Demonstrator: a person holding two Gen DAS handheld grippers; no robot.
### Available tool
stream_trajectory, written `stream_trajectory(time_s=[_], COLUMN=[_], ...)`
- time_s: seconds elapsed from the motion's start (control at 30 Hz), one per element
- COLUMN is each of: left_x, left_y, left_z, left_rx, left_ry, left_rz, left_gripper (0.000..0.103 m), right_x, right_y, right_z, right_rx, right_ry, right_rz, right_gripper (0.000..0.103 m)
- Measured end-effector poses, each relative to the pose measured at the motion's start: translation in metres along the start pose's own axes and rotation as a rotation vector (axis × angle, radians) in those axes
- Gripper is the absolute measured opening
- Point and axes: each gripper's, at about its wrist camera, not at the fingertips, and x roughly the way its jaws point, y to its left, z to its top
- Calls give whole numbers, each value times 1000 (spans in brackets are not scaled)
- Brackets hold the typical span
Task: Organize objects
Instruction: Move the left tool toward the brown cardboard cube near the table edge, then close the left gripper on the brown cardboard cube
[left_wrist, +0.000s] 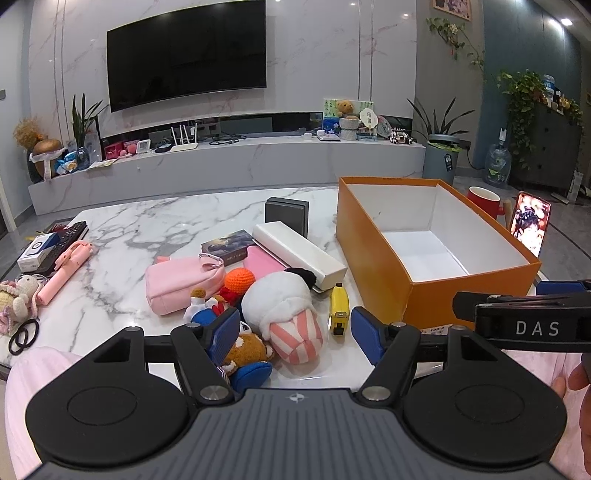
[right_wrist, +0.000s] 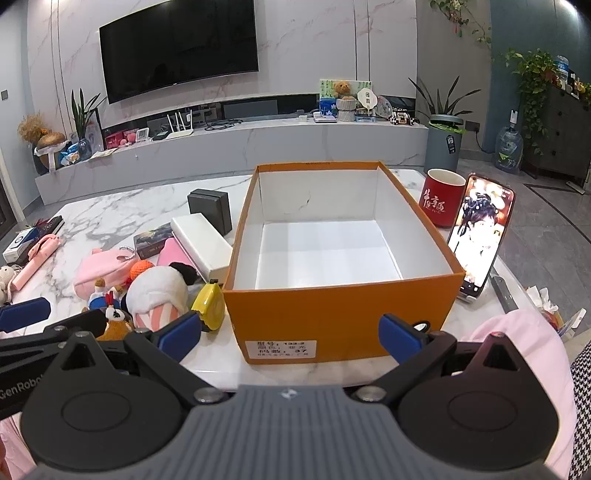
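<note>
An empty orange box (left_wrist: 376, 243) with a white inside stands on the marble table (left_wrist: 122, 225); it fills the middle of the right wrist view (right_wrist: 332, 314). A pile lies left of it: a white plush with pink stripes (left_wrist: 288, 306), a yellow tape measure (left_wrist: 339, 308), a pink pouch (left_wrist: 181, 280), an orange crochet ball (left_wrist: 240, 280), small plush toys (left_wrist: 247, 354), a long white box (left_wrist: 299, 254), a dark book (left_wrist: 229, 245) and a grey box (left_wrist: 286, 214). My left gripper (left_wrist: 295, 338) is open just in front of the plush pile. My right gripper (right_wrist: 290, 336) is open before the orange box's near wall.
A red mug (right_wrist: 441, 201) and a propped phone (right_wrist: 480, 232) stand right of the box. A pink selfie stick (left_wrist: 62, 269), remotes (left_wrist: 68, 236), a small knitted doll (left_wrist: 20, 299) and black hair ties (left_wrist: 24, 334) lie at the table's left. A TV console is behind.
</note>
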Motion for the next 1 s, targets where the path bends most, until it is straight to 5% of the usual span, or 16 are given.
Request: stream_trajectory(time_s=[0.43, 0.67, 0.87, 1.0], left_x=[23, 56, 79, 91], left_y=[-5, -14, -17, -18], left_z=[-11, -28, -40, -43], left_rx=[33, 24, 22, 18], left_ry=[172, 351, 448, 496], left_rz=[-161, -261, -260, -263], left_gripper=[84, 87, 88, 90], right_x=[18, 32, 56, 70], right_y=[-11, -17, -19, -20], right_z=[-8, -11, -19, -24], right_rx=[30, 23, 14, 20], right_ry=[87, 131, 222, 256], right_rz=[-1, 13, 75, 92], right_gripper=[101, 80, 60, 58])
